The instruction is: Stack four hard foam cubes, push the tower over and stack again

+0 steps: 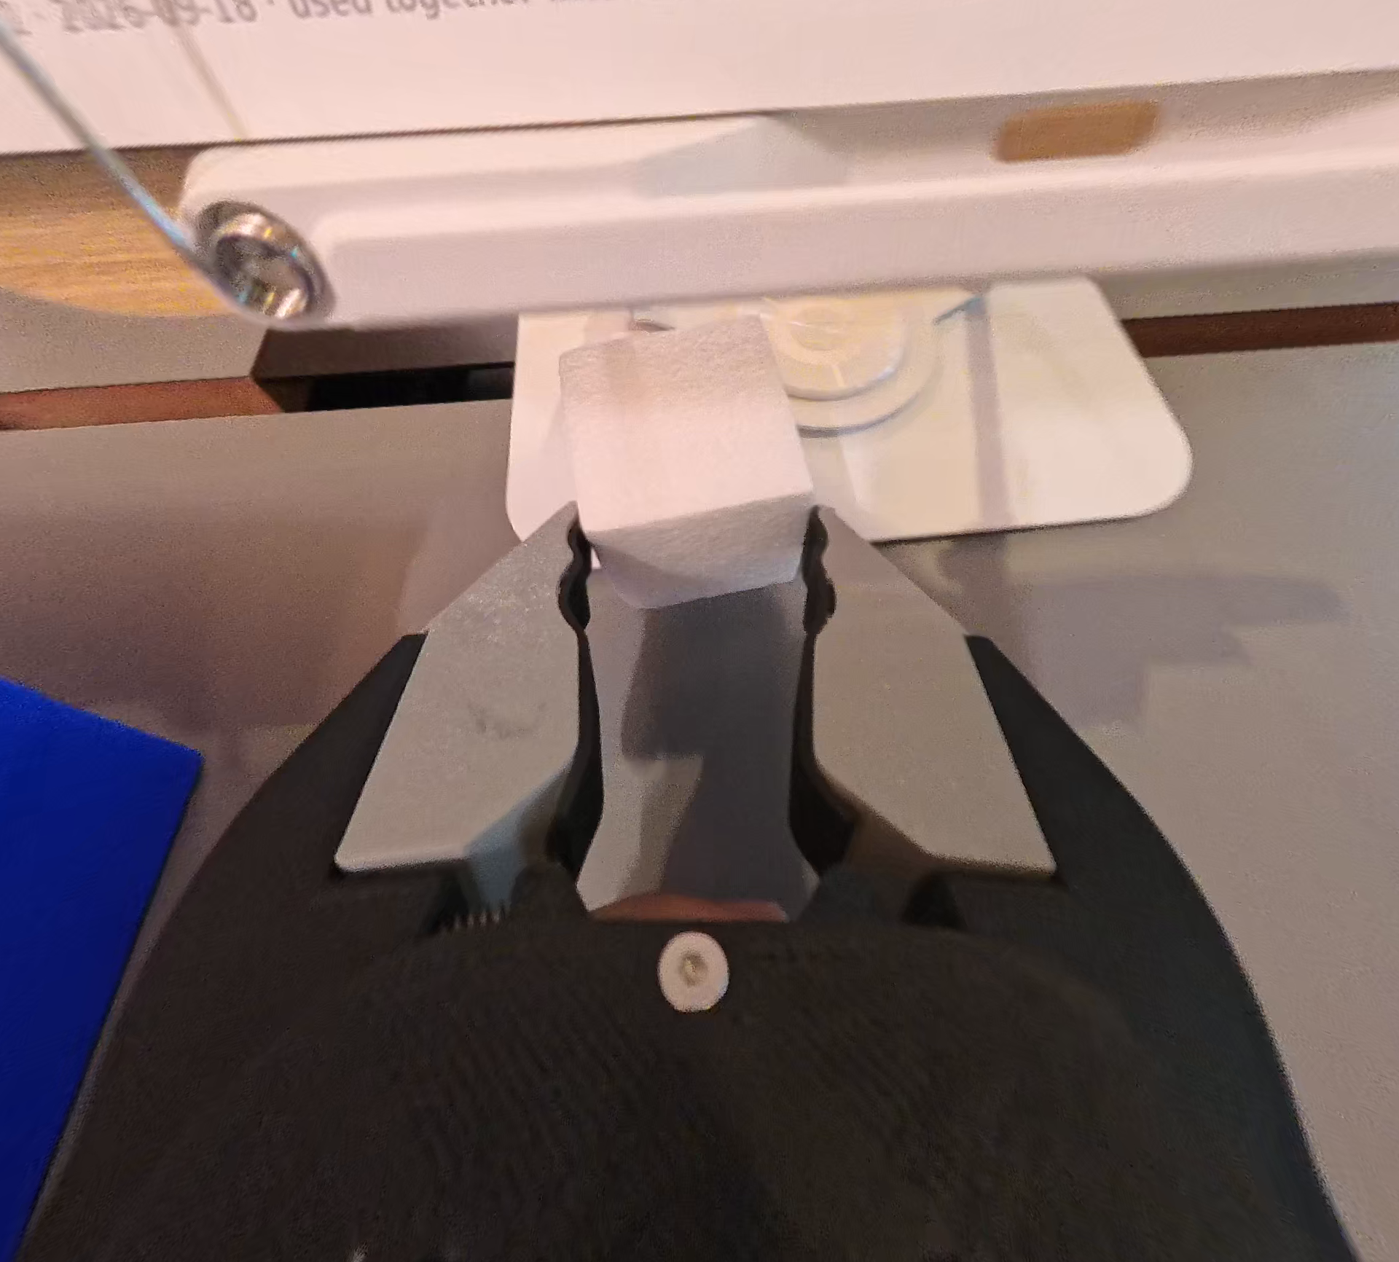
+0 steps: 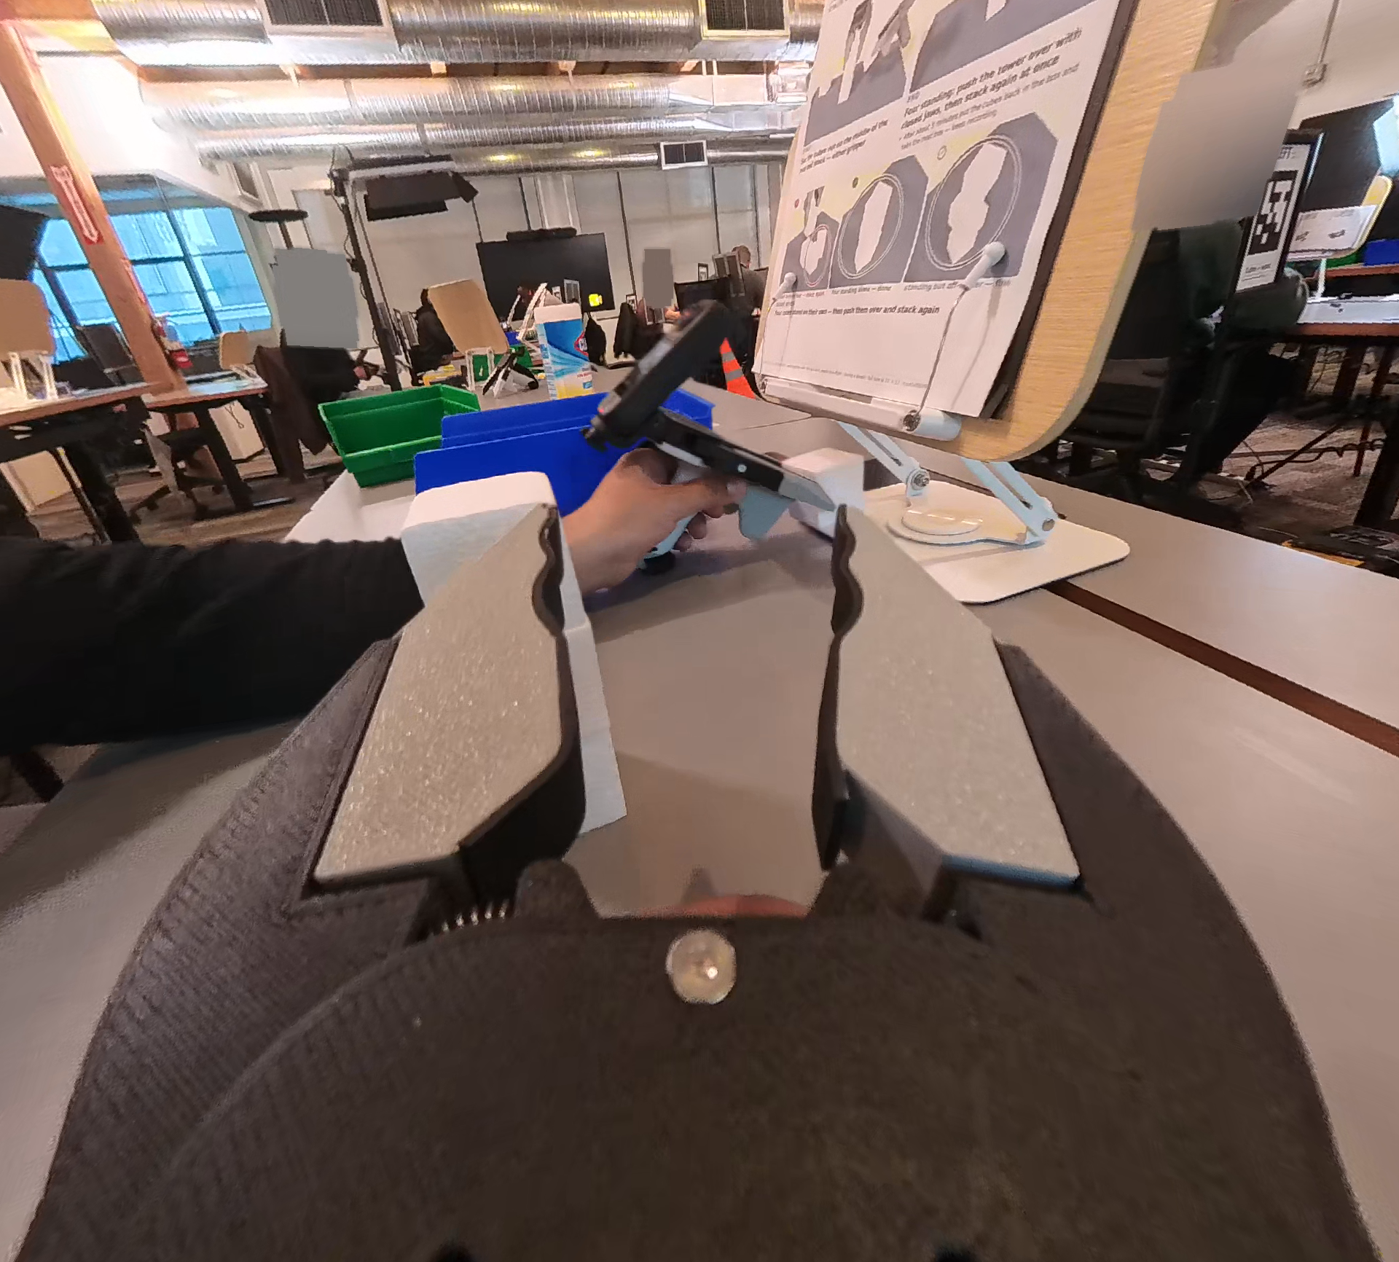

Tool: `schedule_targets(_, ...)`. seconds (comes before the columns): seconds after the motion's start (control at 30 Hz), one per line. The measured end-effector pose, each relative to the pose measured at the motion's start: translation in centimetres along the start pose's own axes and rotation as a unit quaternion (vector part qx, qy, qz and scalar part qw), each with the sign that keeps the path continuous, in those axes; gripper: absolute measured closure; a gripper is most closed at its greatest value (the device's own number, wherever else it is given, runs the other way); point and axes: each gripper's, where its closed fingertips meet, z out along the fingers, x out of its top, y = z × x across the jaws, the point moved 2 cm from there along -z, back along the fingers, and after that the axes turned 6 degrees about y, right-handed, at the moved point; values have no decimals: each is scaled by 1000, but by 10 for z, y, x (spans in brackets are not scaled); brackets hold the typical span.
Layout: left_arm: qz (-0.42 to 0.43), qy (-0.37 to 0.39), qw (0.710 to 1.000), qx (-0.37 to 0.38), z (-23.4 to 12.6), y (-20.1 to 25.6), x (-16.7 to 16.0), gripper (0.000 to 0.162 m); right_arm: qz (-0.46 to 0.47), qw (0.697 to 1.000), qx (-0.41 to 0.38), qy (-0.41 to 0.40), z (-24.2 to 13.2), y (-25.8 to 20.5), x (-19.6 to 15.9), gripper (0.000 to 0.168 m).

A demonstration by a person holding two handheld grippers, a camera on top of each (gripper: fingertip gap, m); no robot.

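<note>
Between the left gripper's (image 1: 693, 548) tips a white foam cube (image 1: 681, 461) sits pinched on two opposite faces, lifted over the grey table (image 1: 227, 544), twisted corner-forward; being a cube it has no long axis, and it looks light, rigid and a bit grainy. From the right wrist, the right gripper (image 2: 696, 544) gapes empty beside a stack of foam cubes (image 2: 484, 529) touching its left finger — flat side faces look the safest hold.

White foam cube (image 1: 685, 461) tilted, pinched above grey table (image 1: 227, 582) — white stack (image 2: 484, 529) upright nearby
</note>
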Motion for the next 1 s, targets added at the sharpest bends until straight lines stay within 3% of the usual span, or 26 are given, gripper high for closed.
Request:
schedule_targets(0.1, 9, 29, 999, -30, -28, 12, -3, 107, -3, 1000, 5, -9, 2, -3, -4, 99)
schedule_targets(0.3, 21, 113, 970, -215, -105, 53, 7, 107, 2, 1000, 27, -11, 1, -15, 0, 98)
schedule_targets(0.4, 19, 171, 933, -316, -160, 66, 21, 107, 4, 999, 42, -1, -1, -23, 9, 98)
schedule_targets(0.57, 80, 210, 825, -519, -252, 102, 11, 107, 18, 995, 95, 0, -4, -45, 22, 104)
schedule_targets(0.7, 162, 234, 763, -580, -301, 127, 4, 107, 8, 990, 137, -14, -1, -71, 33, 105)
schedule_targets(1.0, 236, 252, 710, -614, -345, 148, -4, 107, -65, 975, 209, -51, 25, -152, 31, 101)
